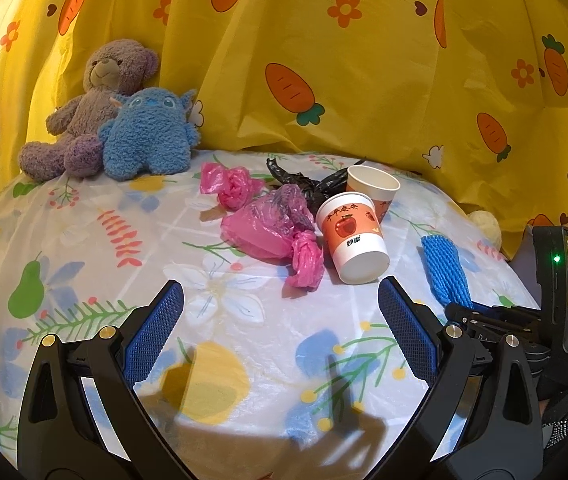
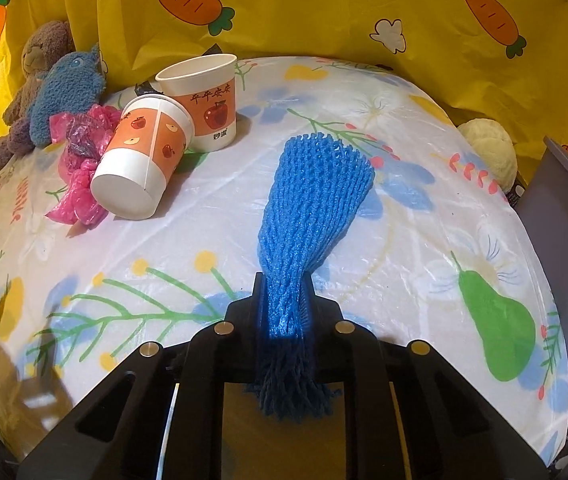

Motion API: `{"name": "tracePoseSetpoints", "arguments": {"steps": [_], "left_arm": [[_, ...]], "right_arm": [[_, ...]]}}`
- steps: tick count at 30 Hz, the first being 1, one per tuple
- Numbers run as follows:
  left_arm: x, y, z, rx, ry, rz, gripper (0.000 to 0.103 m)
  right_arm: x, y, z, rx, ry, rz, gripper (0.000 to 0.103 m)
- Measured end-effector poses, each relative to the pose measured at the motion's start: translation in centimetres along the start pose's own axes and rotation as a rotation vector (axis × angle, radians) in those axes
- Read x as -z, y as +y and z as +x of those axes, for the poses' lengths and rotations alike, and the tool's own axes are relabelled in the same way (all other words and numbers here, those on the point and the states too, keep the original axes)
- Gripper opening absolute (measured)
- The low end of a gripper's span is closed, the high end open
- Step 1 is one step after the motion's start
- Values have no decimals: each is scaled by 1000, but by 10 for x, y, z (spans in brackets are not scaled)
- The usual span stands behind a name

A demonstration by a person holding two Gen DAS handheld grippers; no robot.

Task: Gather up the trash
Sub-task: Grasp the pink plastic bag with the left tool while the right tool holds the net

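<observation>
My right gripper (image 2: 284, 300) is shut on a blue foam net sleeve (image 2: 311, 204), which fans out ahead of the jaws over the table; the sleeve also shows in the left wrist view (image 1: 441, 268). My left gripper (image 1: 280, 312) is open and empty, low over the table, short of the trash pile. The pile holds a tipped paper cup (image 1: 353, 240) (image 2: 140, 160), an upright paper cup (image 1: 371, 190) (image 2: 202, 100), pink plastic bags (image 1: 268, 228) (image 2: 80, 160), another pink bag (image 1: 230, 184) and a black plastic bag (image 1: 303, 182).
A round table with a floral plastic cover (image 1: 84, 280) (image 2: 423, 260). A purple teddy bear (image 1: 84, 108) and a blue plush (image 1: 148, 136) sit at the back left. A yellow carrot-print curtain (image 1: 363, 60) hangs behind. A grey bin edge (image 2: 563, 208) and a cream plush (image 2: 487, 144) are at the right.
</observation>
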State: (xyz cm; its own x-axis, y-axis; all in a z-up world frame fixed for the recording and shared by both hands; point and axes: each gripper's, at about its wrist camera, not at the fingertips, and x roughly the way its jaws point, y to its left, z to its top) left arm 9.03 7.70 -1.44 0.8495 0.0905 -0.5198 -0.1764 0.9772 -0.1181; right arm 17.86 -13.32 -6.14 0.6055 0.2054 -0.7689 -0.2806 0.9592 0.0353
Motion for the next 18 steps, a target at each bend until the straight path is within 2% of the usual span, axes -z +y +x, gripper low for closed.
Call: {"name": "tracePoseSetpoints", "arguments": {"steps": [4,8,12,18], "left_arm": [[-1,-1,3,25,8,-6,96],[-6,0,8,11,3,5,96],[-16,4,15,13,7,10,96],[-39,5,36,0,26,15,96]], "right_arm": [[3,-9,-11,-13,-32,22,16],[7,-15,-26,-7,-81,33,16],[11,-20,-40,8,-128,35,16],[10,-22,-49,-21,-156,43,16]]}}
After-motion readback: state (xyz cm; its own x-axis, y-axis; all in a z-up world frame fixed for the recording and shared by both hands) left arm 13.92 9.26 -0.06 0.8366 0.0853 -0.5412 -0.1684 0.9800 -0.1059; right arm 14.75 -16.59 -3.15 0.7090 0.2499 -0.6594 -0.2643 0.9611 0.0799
